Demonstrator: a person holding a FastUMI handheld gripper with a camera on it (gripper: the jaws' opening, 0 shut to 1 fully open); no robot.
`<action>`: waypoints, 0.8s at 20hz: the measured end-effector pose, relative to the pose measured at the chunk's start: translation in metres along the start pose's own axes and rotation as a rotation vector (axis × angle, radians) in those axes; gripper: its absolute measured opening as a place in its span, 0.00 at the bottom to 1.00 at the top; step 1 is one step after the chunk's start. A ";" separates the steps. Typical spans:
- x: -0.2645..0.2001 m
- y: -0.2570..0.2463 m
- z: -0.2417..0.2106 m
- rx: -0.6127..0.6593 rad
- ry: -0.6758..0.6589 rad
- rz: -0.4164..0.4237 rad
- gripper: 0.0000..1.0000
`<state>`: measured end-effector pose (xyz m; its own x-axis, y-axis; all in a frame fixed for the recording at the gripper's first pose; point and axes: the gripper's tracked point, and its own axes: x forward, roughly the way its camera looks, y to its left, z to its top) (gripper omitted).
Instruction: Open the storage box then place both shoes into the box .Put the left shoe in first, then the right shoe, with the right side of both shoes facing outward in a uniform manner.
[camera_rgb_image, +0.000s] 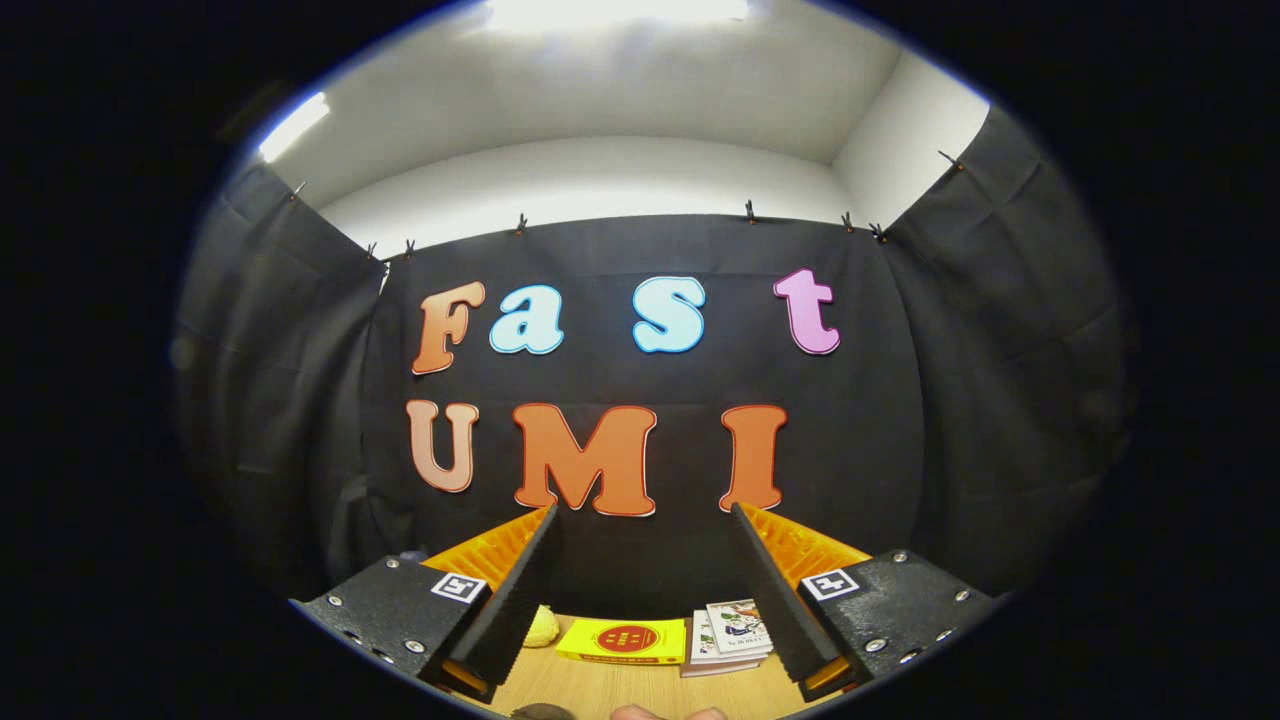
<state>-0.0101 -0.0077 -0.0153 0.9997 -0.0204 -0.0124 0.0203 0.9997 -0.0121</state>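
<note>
The hand-held gripper (645, 515) with black ribbed pads and orange finger backs fills the lower middle of the frame, fingers spread wide apart and pinching nothing, raised against the booth wall. Below them, a light wooden tabletop (600, 685) runs along the bottom. On it, between the fingers, lies a flat yellow book with a red round mark (622, 640); just right of it sits a small stack of white illustrated booklets (728, 635). A pale yellow rounded object (541, 627) peeks beside the left finger. I cannot tell where the storage box or shoes are.

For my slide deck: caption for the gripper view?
Open claw raised above wooden table, yellow book and stacked booklets beyond.
</note>
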 end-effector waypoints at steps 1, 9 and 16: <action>-0.002 0.002 -0.001 0.009 0.007 0.015 0.99; -0.026 0.047 -0.038 0.037 0.051 0.177 0.99; -0.035 0.108 -0.105 0.125 0.215 0.366 0.98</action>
<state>-0.0447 0.0998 -0.1209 0.9163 0.3461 -0.2017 -0.3196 0.9352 0.1525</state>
